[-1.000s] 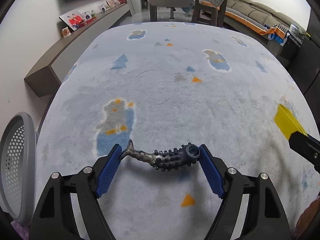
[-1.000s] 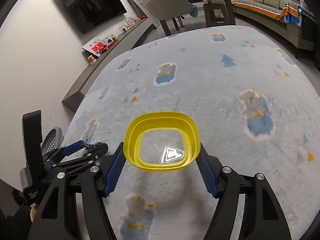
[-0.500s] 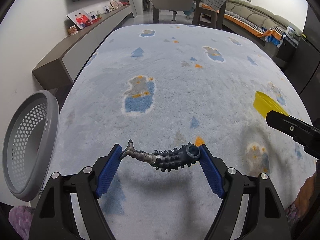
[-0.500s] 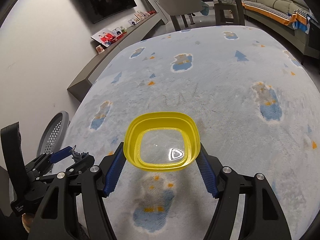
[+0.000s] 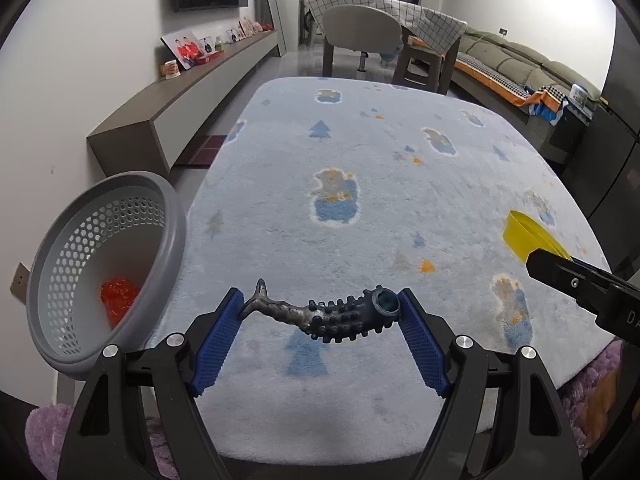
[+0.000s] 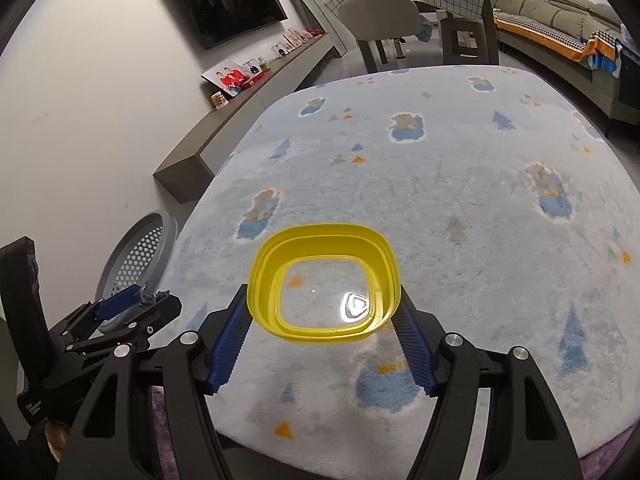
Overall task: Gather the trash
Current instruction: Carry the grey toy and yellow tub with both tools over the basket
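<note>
Left wrist view: one left gripper (image 5: pixel 320 312), its two blue ribbed pads clamped on the ends of one dark, curved, knobbly rubber piece (image 5: pixel 328 314) with a fishtail end at 9 o'clock and a hollow round end at 3 o'clock. It hangs above a fluffy pale-blue rug (image 5: pixel 380 184) printed with blue patches and orange triangles. At 9 o'clock, just off the rug's edge, stands one grey perforated plastic basket (image 5: pixel 168 216), round and tilted, with one crumpled red scrap (image 5: pixel 119 296) inside. At 3 o'clock part of the right gripper's black frame and a yellow rim show.

Right wrist view: one right gripper (image 6: pixel 323 314), pads pressing both sides of one yellow lid (image 6: pixel 264 264), a rounded-square plastic ring with a clear glossy centre, held over the rug. At 8 o'clock the left gripper appears, with the basket just behind it.
</note>
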A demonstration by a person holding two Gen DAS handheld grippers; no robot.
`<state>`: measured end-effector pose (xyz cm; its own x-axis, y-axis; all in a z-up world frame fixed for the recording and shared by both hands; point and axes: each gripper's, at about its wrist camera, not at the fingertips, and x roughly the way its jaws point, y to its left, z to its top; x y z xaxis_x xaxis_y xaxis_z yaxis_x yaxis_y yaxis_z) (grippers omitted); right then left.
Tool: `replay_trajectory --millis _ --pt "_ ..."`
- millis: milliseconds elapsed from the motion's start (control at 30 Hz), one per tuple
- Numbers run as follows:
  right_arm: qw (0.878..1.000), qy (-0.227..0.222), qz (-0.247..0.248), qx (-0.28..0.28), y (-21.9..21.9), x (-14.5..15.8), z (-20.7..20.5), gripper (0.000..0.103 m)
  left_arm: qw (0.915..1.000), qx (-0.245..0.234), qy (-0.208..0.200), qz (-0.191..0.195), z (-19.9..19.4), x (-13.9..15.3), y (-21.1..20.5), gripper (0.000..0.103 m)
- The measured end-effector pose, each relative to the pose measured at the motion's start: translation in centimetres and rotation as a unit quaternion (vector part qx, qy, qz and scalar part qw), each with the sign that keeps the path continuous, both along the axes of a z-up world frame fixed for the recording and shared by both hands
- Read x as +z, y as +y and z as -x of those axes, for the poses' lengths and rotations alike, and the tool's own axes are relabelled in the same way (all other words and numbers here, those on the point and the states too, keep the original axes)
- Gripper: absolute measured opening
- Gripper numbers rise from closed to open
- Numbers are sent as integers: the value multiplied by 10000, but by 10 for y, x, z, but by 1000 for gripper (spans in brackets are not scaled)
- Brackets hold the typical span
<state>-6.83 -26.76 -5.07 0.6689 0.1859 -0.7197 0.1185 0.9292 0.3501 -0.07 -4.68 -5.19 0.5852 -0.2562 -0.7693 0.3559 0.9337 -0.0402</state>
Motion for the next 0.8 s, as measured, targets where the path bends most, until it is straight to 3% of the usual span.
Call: replay_trajectory --millis 333,800 --pt "9994 -159 210 221 52 18 -2 67 9990 289 -309 136 1 18 60 76" --pt "9949 -182 218 966 127 14 -54 67 9945 992 -321 85 -23 12 141 76"
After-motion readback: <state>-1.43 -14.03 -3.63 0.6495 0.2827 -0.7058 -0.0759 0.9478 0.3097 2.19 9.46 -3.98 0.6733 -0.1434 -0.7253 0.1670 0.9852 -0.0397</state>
